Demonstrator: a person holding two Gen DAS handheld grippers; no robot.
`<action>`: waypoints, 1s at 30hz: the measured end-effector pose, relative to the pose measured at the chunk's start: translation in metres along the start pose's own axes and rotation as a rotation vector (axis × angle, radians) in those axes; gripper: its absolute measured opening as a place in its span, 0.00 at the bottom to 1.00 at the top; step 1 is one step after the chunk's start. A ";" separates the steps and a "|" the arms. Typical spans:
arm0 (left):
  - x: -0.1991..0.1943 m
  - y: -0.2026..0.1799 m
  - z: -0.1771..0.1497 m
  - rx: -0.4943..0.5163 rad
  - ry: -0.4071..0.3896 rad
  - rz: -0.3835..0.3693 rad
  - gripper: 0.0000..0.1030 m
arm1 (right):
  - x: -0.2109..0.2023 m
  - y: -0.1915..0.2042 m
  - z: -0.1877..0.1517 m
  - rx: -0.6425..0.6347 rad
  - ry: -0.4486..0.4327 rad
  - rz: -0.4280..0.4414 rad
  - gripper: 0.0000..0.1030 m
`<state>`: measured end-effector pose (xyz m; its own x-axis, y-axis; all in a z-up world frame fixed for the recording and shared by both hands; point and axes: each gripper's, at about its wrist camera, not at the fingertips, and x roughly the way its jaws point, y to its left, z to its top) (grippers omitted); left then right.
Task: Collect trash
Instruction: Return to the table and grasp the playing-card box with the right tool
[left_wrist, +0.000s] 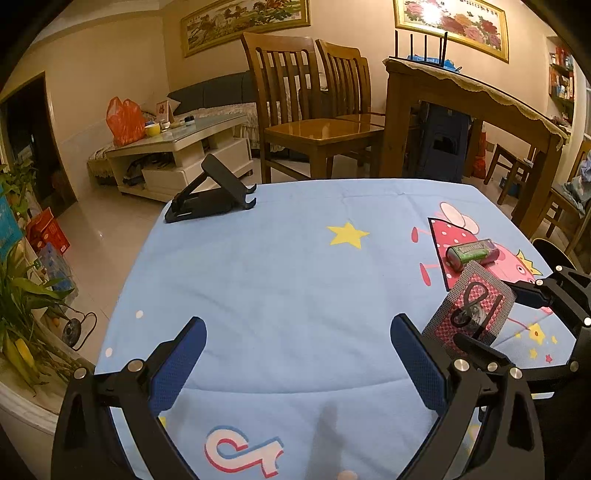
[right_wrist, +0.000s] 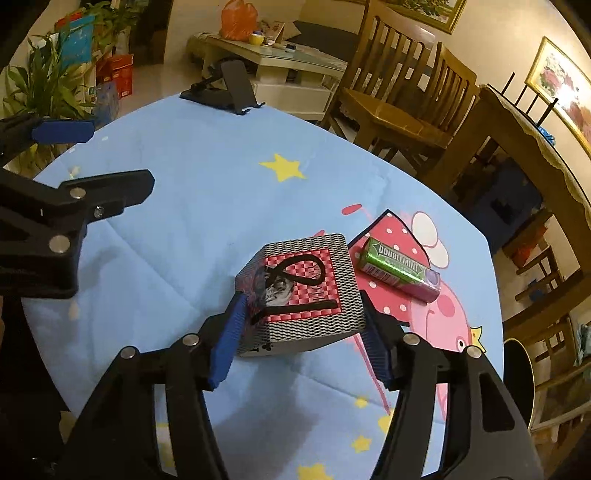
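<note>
Right wrist view: your right gripper (right_wrist: 301, 326) pinches the patterned card box (right_wrist: 301, 291) between its pads. Just beyond the fingers, ahead-right, lies the Doublemint gum pack (right_wrist: 399, 271), long axis slanting right. Your left gripper (left_wrist: 297, 363), spread and unloaded, is farther off.

The tablecloth (right_wrist: 192, 206) is soft matt cloth, creased. The card box (right_wrist: 303, 295) looks like printed paperboard with a slight sheen. The Doublemint gum pack (right_wrist: 397, 269) is glossy wrapped. The phone stand (left_wrist: 210, 192) is matt black plastic. The chair (left_wrist: 314, 122) is polished glossy wood.
</note>
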<state>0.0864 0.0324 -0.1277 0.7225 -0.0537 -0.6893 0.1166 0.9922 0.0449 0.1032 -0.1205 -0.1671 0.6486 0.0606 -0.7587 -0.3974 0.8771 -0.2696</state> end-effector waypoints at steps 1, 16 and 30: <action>0.000 0.001 0.000 -0.002 0.001 -0.002 0.94 | -0.001 0.000 -0.001 0.000 0.001 0.001 0.60; 0.004 0.004 -0.002 -0.005 0.017 0.002 0.94 | -0.004 -0.007 -0.009 0.045 -0.020 0.117 0.47; 0.009 -0.014 -0.003 0.029 0.021 0.043 0.94 | -0.010 -0.021 -0.029 -0.003 -0.009 0.018 0.55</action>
<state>0.0891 0.0183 -0.1363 0.7130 -0.0090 -0.7011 0.1061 0.9898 0.0952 0.0866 -0.1534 -0.1712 0.6475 0.0806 -0.7578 -0.4107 0.8745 -0.2579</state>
